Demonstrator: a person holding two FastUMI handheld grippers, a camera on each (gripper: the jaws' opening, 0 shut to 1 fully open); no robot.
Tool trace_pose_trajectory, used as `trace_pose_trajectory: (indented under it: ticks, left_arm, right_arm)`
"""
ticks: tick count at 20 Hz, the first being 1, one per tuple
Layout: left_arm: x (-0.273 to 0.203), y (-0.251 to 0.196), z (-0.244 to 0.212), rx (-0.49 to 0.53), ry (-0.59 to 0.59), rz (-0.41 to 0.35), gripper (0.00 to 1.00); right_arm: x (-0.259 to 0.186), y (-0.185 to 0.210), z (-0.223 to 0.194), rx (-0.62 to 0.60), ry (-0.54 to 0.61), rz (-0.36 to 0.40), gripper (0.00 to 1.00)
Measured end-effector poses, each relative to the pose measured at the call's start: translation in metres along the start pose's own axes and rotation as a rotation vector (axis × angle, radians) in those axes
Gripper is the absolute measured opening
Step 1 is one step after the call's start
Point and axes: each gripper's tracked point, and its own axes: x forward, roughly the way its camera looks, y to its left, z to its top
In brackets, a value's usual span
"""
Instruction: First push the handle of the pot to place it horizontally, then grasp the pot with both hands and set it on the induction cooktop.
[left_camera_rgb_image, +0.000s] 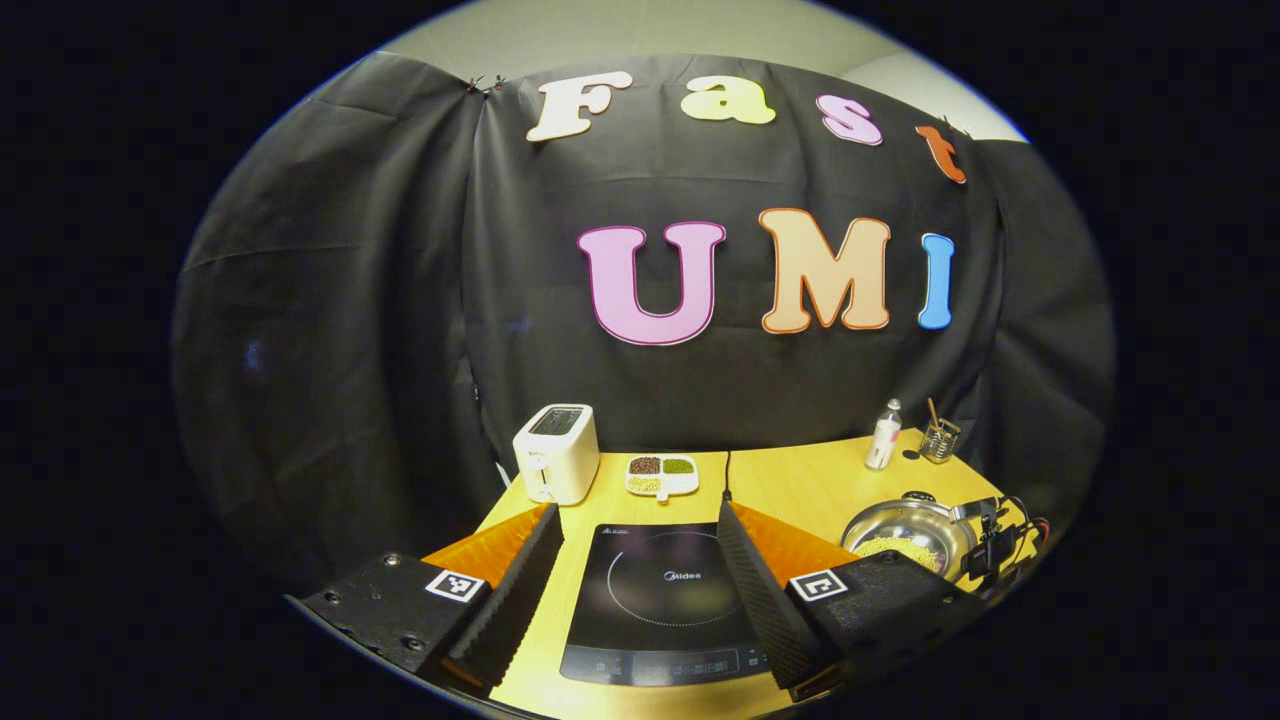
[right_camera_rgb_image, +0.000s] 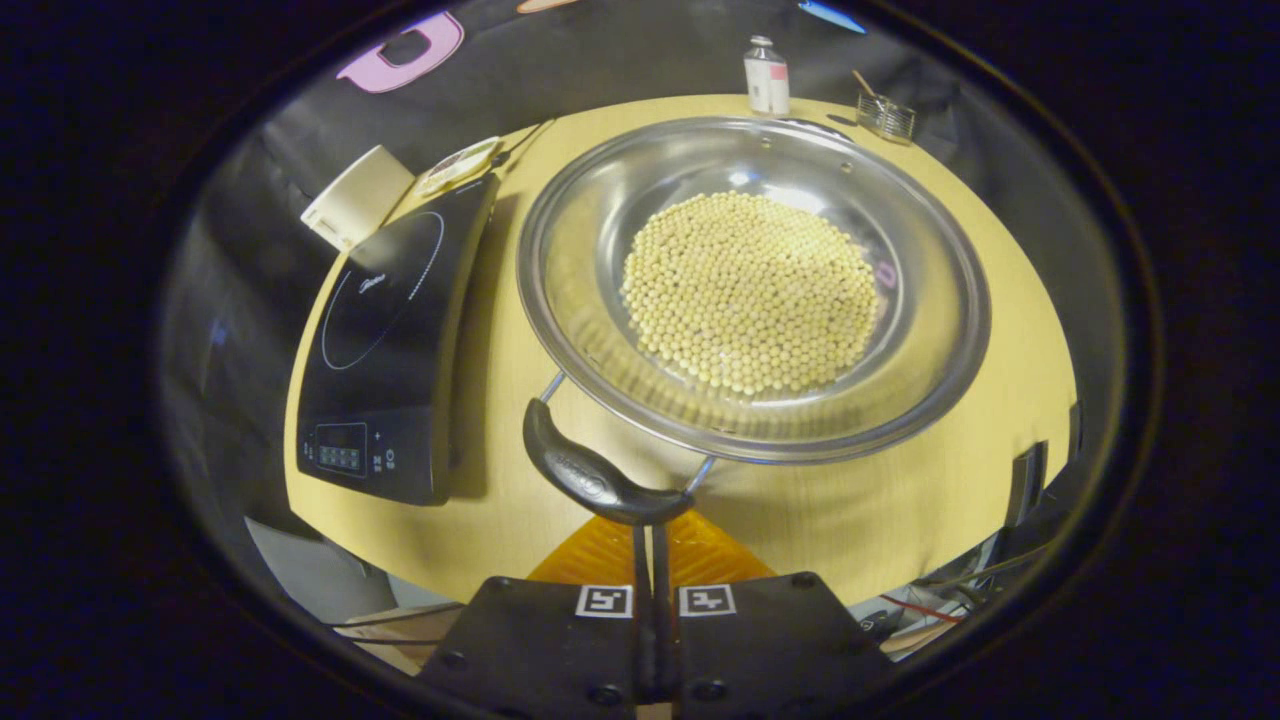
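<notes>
Left gripper view: the left gripper (left_camera_rgb_image: 636, 560), fingers spread wide and holding nothing, hovers over the near edge of the cooktop (left_camera_rgb_image: 665, 605) on the desk (left_camera_rgb_image: 810, 480), with a toaster (left_camera_rgb_image: 556, 452), a sectioned dish (left_camera_rgb_image: 662, 475), a bottle (left_camera_rgb_image: 884, 434) and a glass (left_camera_rgb_image: 939, 440) toward the far side, and the pot (left_camera_rgb_image: 910, 535) at the right, partly cut off by a finger and the right gripper. Right gripper view: the right gripper (right_camera_rgb_image: 651, 540), fingers closed together with nothing between them, meets the pot's black handle (right_camera_rgb_image: 590, 478) at its tips; the pot (right_camera_rgb_image: 755, 290), holding pale beans (right_camera_rgb_image: 752, 290), sits on the desk right of the cooktop (right_camera_rgb_image: 390, 340). The tips themselves are hidden behind the handle, so contact is hard to judge.
</notes>
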Motion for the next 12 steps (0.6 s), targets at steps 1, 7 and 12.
trace_pose_trajectory:
  ticks: [1, 7, 12]
  left_arm:
    - [0.000, 0.002, -0.002, 0.001, 0.003, -0.002, 0.95]
    - [0.000, 0.009, -0.011, -0.002, 0.019, -0.015, 0.95]
    - [0.003, 0.014, -0.019, -0.015, 0.035, -0.016, 0.93]
  right_arm:
    - [0.001, 0.004, 0.002, 0.000, -0.008, 0.002, 0.03]
    - [0.015, 0.034, 0.021, 0.013, -0.035, 0.035, 0.00]
    - [0.031, 0.055, 0.048, 0.066, -0.078, 0.055, 0.06]
